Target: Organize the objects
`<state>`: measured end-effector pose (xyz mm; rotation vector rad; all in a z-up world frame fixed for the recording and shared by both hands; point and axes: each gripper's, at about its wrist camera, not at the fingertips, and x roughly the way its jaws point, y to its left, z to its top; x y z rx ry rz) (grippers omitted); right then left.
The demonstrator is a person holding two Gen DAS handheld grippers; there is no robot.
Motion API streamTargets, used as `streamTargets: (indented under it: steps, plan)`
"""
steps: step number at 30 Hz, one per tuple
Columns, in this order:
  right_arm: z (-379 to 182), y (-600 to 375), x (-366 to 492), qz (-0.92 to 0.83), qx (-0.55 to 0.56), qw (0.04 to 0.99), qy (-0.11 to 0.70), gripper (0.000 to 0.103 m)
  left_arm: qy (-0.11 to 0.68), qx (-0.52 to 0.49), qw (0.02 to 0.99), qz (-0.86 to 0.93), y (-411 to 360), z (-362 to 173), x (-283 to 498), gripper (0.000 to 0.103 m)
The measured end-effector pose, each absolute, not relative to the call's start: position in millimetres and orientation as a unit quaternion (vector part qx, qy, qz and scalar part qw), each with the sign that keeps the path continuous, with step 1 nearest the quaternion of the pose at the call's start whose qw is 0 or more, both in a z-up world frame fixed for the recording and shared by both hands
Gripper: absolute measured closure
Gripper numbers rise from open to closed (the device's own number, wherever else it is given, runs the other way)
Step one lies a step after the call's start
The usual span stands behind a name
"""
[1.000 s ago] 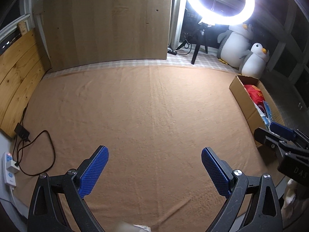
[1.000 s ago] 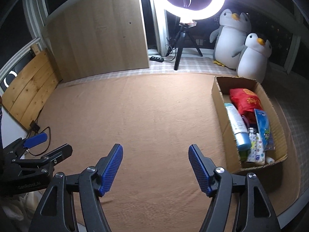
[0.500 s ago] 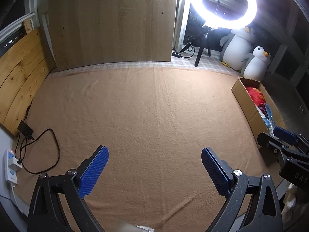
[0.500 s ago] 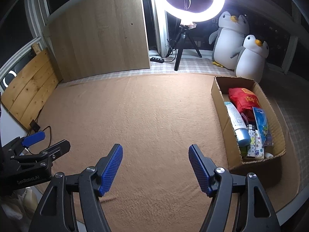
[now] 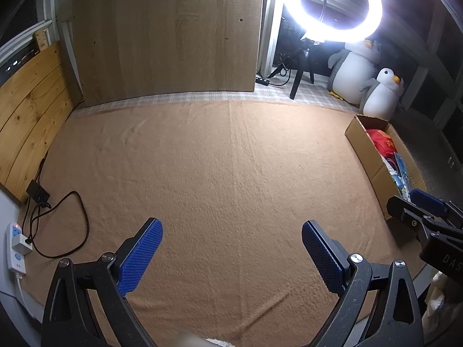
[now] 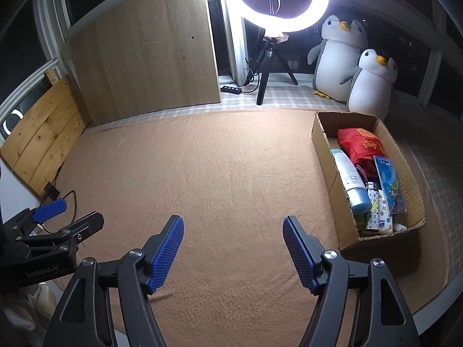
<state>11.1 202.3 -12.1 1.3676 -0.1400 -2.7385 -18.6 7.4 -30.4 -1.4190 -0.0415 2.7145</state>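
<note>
A cardboard box (image 6: 323, 141) sits on the right of the tan blanket (image 6: 220, 167). It holds a red bag (image 6: 360, 144), a blue-capped tube (image 6: 351, 180), a blue packet (image 6: 389, 185) and several small printed items. The same box (image 5: 364, 147) shows at the right edge of the left wrist view. My right gripper (image 6: 233, 248) hovers over bare blanket left of the box, open with nothing between its blue pads. My left gripper (image 5: 231, 254) is open too, empty, above the blanket's near middle. Each gripper appears at the other view's side edge.
A ring light (image 6: 280, 0) on a tripod and two plush penguins (image 6: 341, 55) stand behind the box. A wooden board (image 5: 165, 34) leans at the back. Pine planks (image 5: 26, 110), a power strip (image 5: 16, 245) and black cables (image 5: 66, 222) lie at the left edge.
Both views have drifted slightly, showing a little more of the back wall and lamp. The grippers' openings look unchanged and nothing on the blanket or in the box has moved.
</note>
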Motion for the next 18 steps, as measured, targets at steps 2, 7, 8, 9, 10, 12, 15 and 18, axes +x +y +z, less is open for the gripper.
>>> streamTargets:
  steps: [2,7,8,9,10,12,15,18]
  plan:
    - [-12.4,202.4,11.2,-0.893,0.446,0.038,-0.046,0.035,-0.014,-0.463,0.039,0.886,7.2,-30.3,-18.3,0.004]
    - [-12.2,203.0,11.2,-0.894,0.445,0.037,-0.048,0.035,-0.014,-0.462,0.038,0.886,7.8,-30.9,-18.7,0.004]
    - [-12.2,203.1,11.0,-0.893,0.445,0.037,-0.049,0.035,-0.014,-0.463,0.038,0.886,7.8,-31.1,-18.4,0.004]
    - [-12.3,203.2,10.9,-0.893,0.445,0.036,-0.049,0.035,-0.013,-0.463,0.038,0.885,8.0,-31.6,-18.8,0.004]
    - [-12.5,203.3,11.1,-0.893,0.445,0.035,-0.05,0.035,-0.013,-0.464,0.039,0.885,8.3,-32.3,-19.1,0.004]
    - [-12.9,203.5,11.3,-0.893,0.446,0.035,-0.05,0.035,-0.013,-0.464,0.039,0.885,7.9,-32.7,-19.5,0.004]
    - [-12.8,204.1,11.0,-0.893,0.445,0.033,-0.05,0.035,-0.013,-0.464,0.039,0.885,7.1,-32.8,-19.8,0.004]
    - [-12.9,204.0,10.4,-0.893,0.446,0.032,-0.051,0.035,-0.013,-0.465,0.039,0.885,6.8,-32.8,-19.7,0.004]
